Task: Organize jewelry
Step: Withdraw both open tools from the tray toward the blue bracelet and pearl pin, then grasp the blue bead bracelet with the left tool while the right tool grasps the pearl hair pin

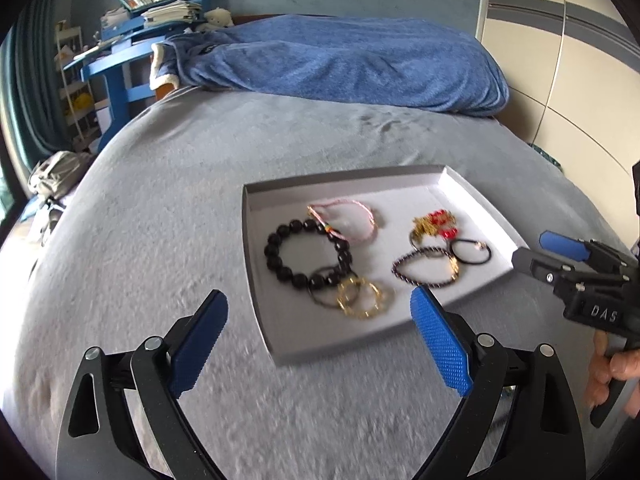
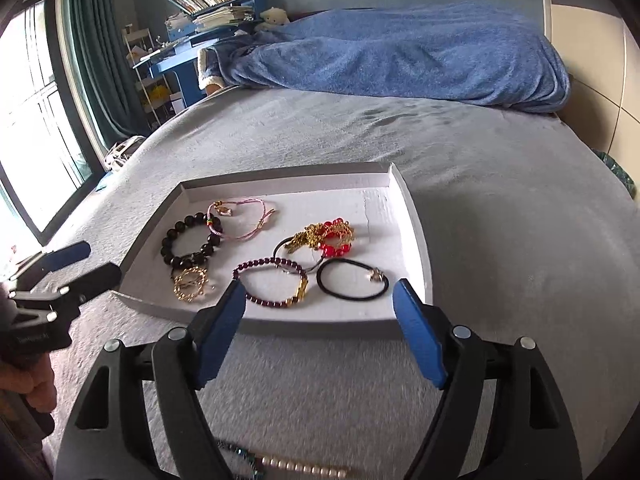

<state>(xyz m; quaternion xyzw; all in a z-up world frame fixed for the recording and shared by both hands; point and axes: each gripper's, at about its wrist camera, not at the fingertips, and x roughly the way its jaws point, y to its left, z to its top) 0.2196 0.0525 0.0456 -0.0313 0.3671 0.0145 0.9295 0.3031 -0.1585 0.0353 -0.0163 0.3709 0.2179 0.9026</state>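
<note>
A shallow white tray (image 1: 400, 200) (image 2: 400, 240) lies on the grey bed cover (image 1: 160, 200). In it are a black bead bracelet (image 1: 276, 248) (image 2: 170, 236), a pink cord bracelet (image 1: 370, 220) (image 2: 256, 232), a gold chain bracelet (image 1: 360, 300) (image 2: 188, 282), a purple bead bracelet (image 1: 400, 264) (image 2: 260, 266), a black hair tie (image 1: 472, 260) (image 2: 348, 298) and a red and gold piece (image 1: 436, 224) (image 2: 332, 236). My left gripper (image 1: 318, 294) (image 2: 102, 258) hangs open at the tray's near left corner, holding nothing. My right gripper (image 2: 320, 284) (image 1: 530, 246) is open and empty over the tray's near edge.
A bead strand (image 2: 300, 468) lies on the bed cover close below my right gripper. A blue blanket (image 1: 340, 60) is heaped at the far end of the bed. A blue desk with books (image 1: 132, 40) stands far left, a window (image 2: 40, 120) at left, a wardrobe (image 1: 560, 40) at right.
</note>
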